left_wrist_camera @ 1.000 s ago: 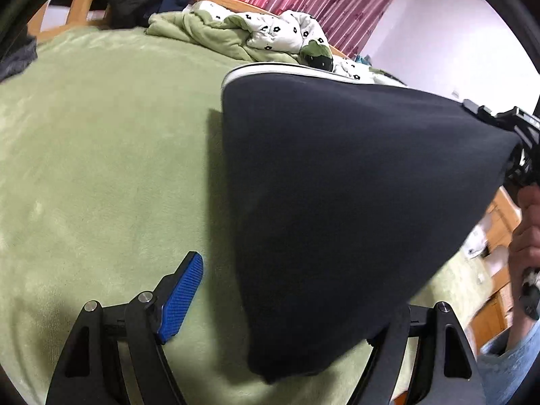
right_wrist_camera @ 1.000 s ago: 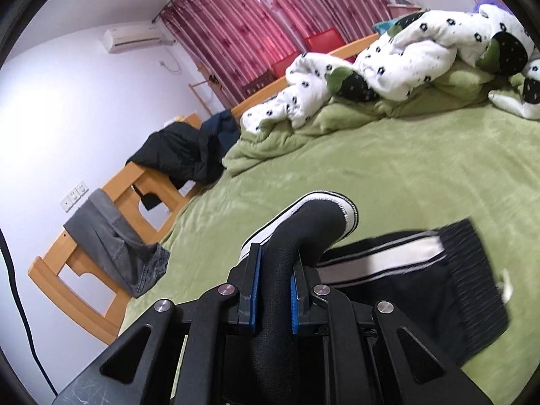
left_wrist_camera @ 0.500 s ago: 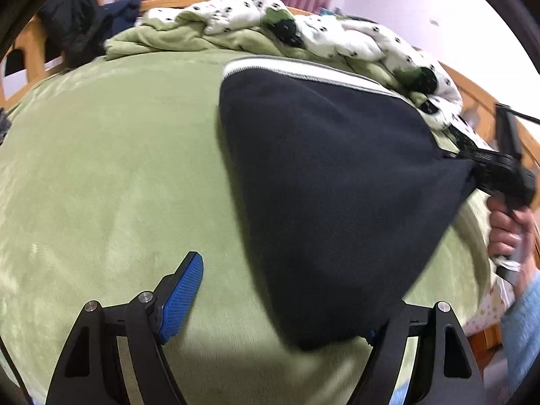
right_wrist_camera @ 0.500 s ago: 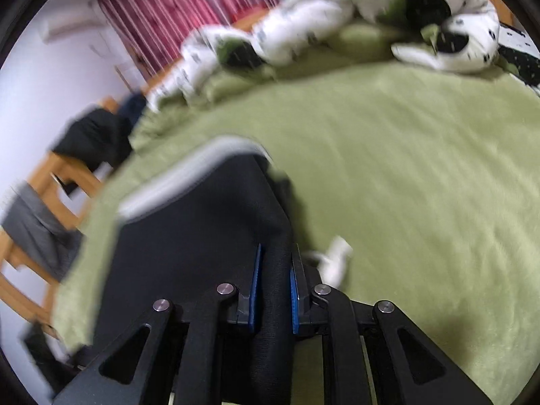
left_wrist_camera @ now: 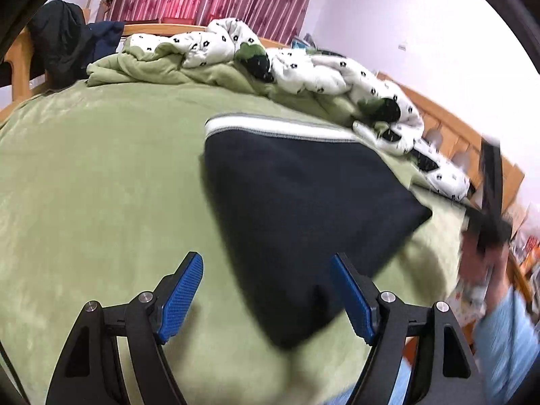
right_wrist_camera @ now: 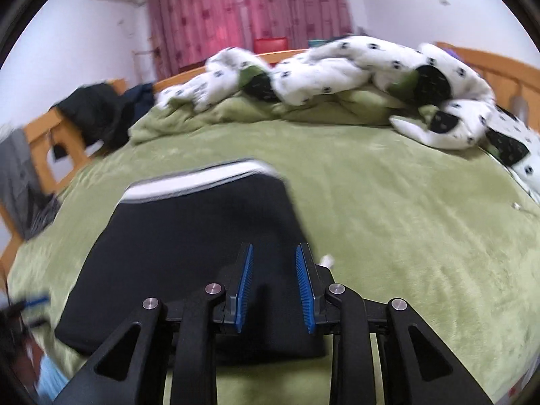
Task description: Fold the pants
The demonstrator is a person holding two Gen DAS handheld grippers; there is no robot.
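- The pants (right_wrist_camera: 189,263) lie folded into a flat dark slab on the green bed cover (right_wrist_camera: 405,222), near its front edge.
- From the right wrist view the slab's long axis runs away from the camera, up and slightly left; the far end carries a white band with a thin grey line along it.
- From the left wrist view the same pants (left_wrist_camera: 303,209) read as a blunt wedge: the white band at the far side, a corner pointing right, another pointing down toward the camera.
- The cloth is a matt, soft black knit, smooth with no visible creases; its edges are blurred in both views.
- A small white bit shows at the pants' right edge, just beside the right gripper; what it is cannot be told.
- Left gripper (left_wrist_camera: 266,293): jaws spread wide, blue ribbed pads bare; the near corner of the pants sits between them in the picture, but neither pad presses on it.
- Right gripper (right_wrist_camera: 275,290): jaws are opening; black cloth lies between and below the blue pads, with a gap at each pad.
- The bed cover is a plush, short-pile fabric.
- A crumpled white quilt (right_wrist_camera: 354,64) with black dots is heaped along the far side.
- A wooden bed frame (right_wrist_camera: 499,67) edges the bed.
- Pink curtains (right_wrist_camera: 236,10) hang behind.
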